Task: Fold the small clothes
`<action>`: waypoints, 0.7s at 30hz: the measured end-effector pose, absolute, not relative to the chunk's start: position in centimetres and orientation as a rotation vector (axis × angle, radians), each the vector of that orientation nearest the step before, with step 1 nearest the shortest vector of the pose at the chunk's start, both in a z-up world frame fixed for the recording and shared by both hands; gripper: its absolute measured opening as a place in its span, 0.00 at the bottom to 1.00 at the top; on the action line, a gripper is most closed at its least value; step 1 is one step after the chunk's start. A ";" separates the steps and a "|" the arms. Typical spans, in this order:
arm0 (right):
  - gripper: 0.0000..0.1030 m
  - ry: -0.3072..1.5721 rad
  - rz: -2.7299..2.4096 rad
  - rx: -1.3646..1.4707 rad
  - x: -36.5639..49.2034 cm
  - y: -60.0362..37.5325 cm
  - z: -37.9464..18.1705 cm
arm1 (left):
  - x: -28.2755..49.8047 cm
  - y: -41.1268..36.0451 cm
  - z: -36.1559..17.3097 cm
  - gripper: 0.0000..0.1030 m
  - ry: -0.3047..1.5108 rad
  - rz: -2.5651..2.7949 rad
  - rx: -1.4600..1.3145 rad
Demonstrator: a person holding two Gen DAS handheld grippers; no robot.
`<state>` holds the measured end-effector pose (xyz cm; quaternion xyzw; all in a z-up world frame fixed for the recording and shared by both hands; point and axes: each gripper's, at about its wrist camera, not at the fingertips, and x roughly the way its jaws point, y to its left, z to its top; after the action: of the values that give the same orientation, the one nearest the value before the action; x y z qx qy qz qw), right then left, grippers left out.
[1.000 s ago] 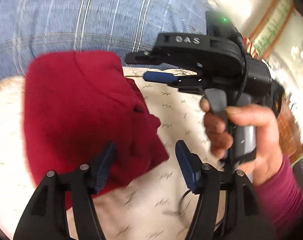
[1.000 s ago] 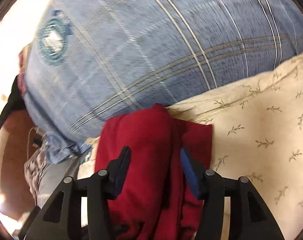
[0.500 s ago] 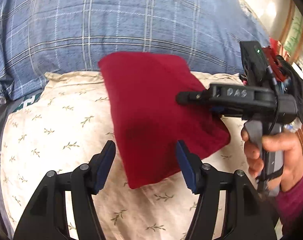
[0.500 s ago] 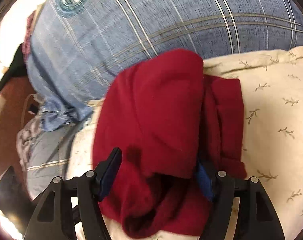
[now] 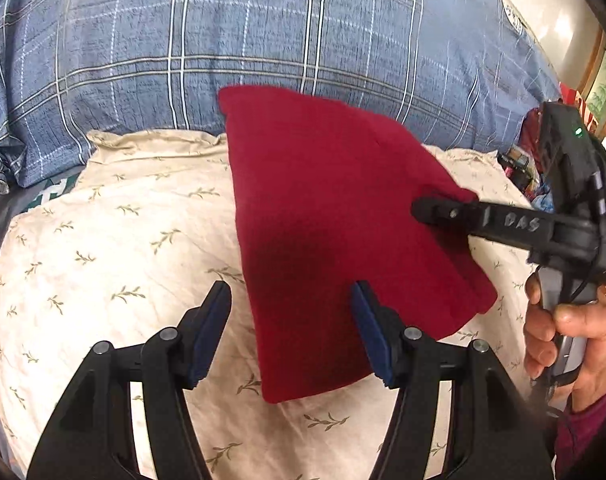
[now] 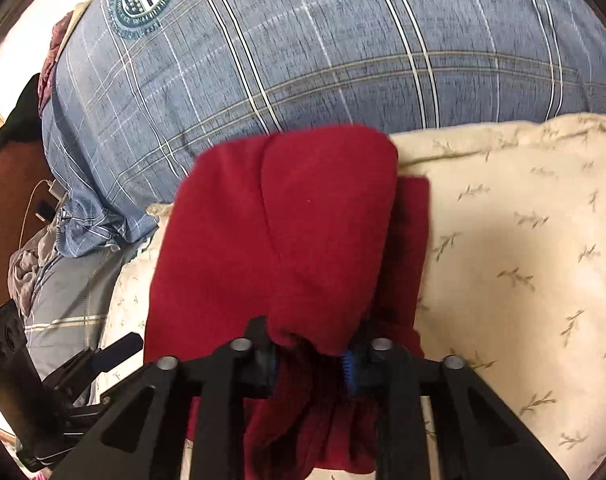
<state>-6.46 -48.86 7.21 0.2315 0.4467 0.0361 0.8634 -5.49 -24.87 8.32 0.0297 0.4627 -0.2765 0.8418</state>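
Note:
A folded dark red garment (image 5: 335, 216) lies on a cream leaf-print pillow (image 5: 115, 240). My left gripper (image 5: 291, 332) is open and empty, hovering over the garment's near edge. My right gripper (image 6: 311, 360) is shut on the red garment (image 6: 279, 232), with cloth bunched between its fingers and a flap draped over them. In the left wrist view the right gripper (image 5: 427, 208) reaches in from the right at the garment's right edge, held by a hand (image 5: 571, 336).
A large blue plaid pillow (image 5: 263, 32) stands behind the cream pillow. Grey bedding (image 6: 67, 296) and a charger with cable (image 6: 51, 192) lie off to the left in the right wrist view. Cluttered items (image 5: 523, 168) sit at the far right.
My right gripper has closed on the red garment's edge. The left gripper has drawn back, still open, so the whole garment shows flatter on the pillow.

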 end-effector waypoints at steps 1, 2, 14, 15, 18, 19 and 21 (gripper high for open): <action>0.34 0.933 0.074 0.494 -6.8 -49.0 7.6 | -5.6 -24.9 8.3 0.59 0.974 -0.584 0.069; 0.35 0.919 0.060 0.492 -7.2 -49.3 8.2 | -5.6 -24.9 8.4 0.59 0.969 -0.582 0.078; 0.44 0.786 0.034 0.370 -4.8 -47.4 12.6 | -2.4 -25.5 9.1 0.65 0.914 -0.520 0.080; 0.44 0.791 0.037 0.364 -4.3 -47.3 12.3 | -2.2 -25.6 9.1 0.67 0.913 -0.518 0.077; 0.41 0.848 0.017 0.345 -1.7 -47.2 10.6 | -1.2 -26.4 8.8 0.71 0.921 -0.523 0.084; 0.40 0.865 -0.001 0.331 -0.7 -47.3 9.9 | -0.9 -26.7 8.7 0.71 0.922 -0.524 0.089; 0.40 0.887 -0.063 0.302 0.5 -47.8 8.7 | -0.5 -27.1 8.3 0.74 0.930 -0.526 0.097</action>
<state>0.49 -47.83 8.68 0.1457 0.4273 -0.0303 0.8918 -0.52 -27.15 8.32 0.0461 0.4431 -0.2507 0.8595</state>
